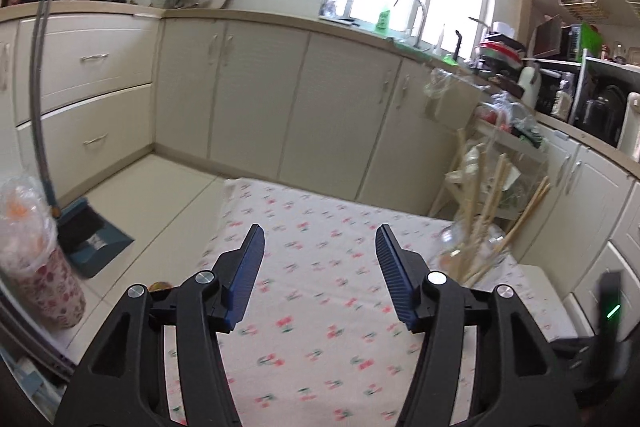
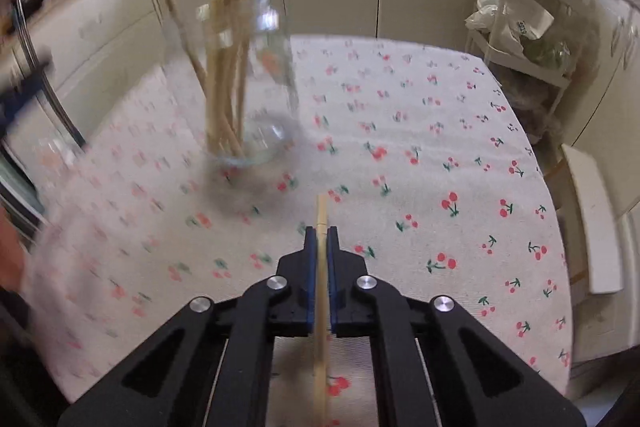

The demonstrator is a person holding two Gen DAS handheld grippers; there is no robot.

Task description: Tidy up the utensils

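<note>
My right gripper (image 2: 321,231) is shut on a single wooden chopstick (image 2: 321,211) that runs between the pads and sticks out a little past the tips, above the cherry-print tablecloth (image 2: 440,155). A clear glass jar (image 2: 256,83) holding several chopsticks stands ahead and to the left of it, blurred. In the left wrist view the same jar (image 1: 476,247) stands at the table's right edge, right of my left gripper (image 1: 320,239), which is open and empty over the cloth (image 1: 312,291).
Cream kitchen cabinets (image 1: 256,91) surround the table. A dustpan and broom (image 1: 86,235) stand on the floor at left, beside a plastic-covered cup (image 1: 36,259). A wire rack with bags (image 2: 524,39) stands past the table's far right corner.
</note>
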